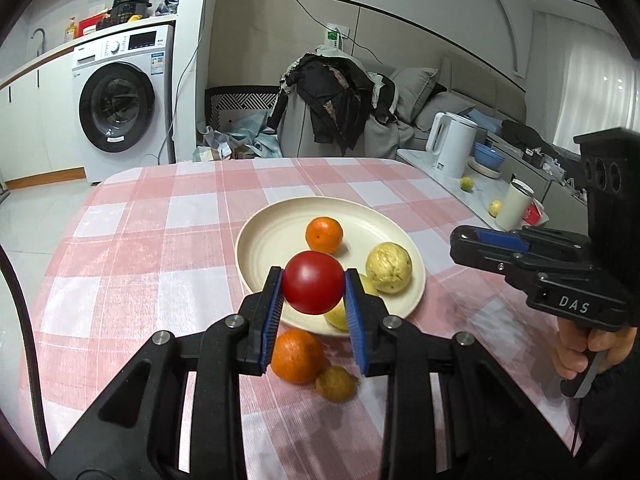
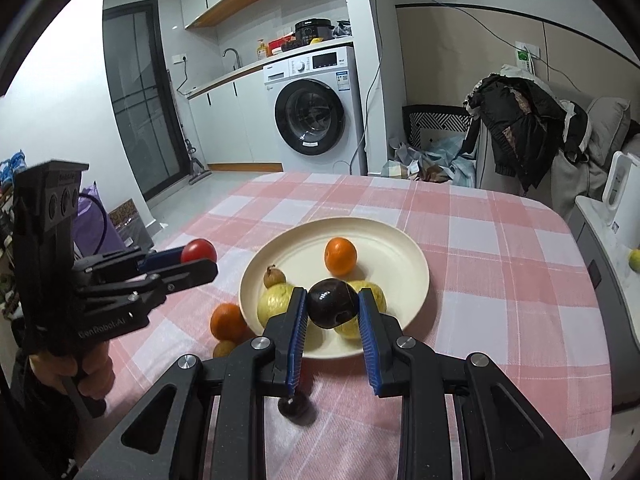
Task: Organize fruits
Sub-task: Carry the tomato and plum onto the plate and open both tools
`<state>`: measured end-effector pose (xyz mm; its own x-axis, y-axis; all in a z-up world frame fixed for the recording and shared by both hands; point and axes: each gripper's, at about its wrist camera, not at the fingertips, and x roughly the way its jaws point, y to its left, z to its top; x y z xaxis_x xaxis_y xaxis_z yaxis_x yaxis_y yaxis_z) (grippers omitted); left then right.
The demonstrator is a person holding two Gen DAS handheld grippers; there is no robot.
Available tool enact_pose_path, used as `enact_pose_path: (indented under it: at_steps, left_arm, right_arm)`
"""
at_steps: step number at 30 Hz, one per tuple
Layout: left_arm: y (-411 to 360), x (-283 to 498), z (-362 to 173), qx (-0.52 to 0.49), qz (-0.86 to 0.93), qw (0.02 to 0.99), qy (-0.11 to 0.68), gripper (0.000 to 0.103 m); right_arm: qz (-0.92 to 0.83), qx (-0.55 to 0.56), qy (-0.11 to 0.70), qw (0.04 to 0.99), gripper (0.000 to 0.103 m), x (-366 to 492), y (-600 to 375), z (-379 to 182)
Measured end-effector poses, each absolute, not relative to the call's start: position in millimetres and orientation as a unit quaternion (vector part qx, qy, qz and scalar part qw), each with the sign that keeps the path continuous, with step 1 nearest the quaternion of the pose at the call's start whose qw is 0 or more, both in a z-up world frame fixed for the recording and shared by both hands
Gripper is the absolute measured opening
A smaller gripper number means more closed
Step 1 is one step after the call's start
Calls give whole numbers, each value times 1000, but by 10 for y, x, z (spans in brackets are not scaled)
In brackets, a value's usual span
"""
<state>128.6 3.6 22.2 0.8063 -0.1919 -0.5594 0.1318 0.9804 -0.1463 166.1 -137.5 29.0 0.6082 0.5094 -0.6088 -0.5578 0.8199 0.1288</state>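
Observation:
In the left wrist view my left gripper point(image 1: 314, 280) is shut on a red round fruit point(image 1: 313, 282), held above the near rim of a cream plate point(image 1: 276, 236). An orange point(image 1: 324, 234) and a yellow-green guava point(image 1: 389, 267) lie on the plate. A second orange point(image 1: 298, 356) and a small brown fruit point(image 1: 336, 383) lie on the cloth below my fingers. In the right wrist view my right gripper point(image 2: 331, 296) is shut on a dark purple fruit point(image 2: 331, 303) over the plate point(image 2: 392, 264). A small dark fruit point(image 2: 294, 404) lies on the cloth under it.
The pink checked tablecloth point(image 1: 160, 240) covers the table. To the right, a side counter holds a white kettle point(image 1: 450, 144), a white cup point(image 1: 516, 204) and two yellow fruits. A chair draped in clothes point(image 1: 336, 100) stands behind the table, a washing machine point(image 1: 120, 108) at far left.

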Motion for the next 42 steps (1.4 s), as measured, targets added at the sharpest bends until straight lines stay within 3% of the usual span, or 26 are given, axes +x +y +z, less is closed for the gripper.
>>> enact_pose_path:
  at_steps: [42]
  left_arm:
    - [-65,2082,-220,-24,-71,941,331,27]
  right_arm:
    - [286,-59,373,881,26,2214,-870,-34]
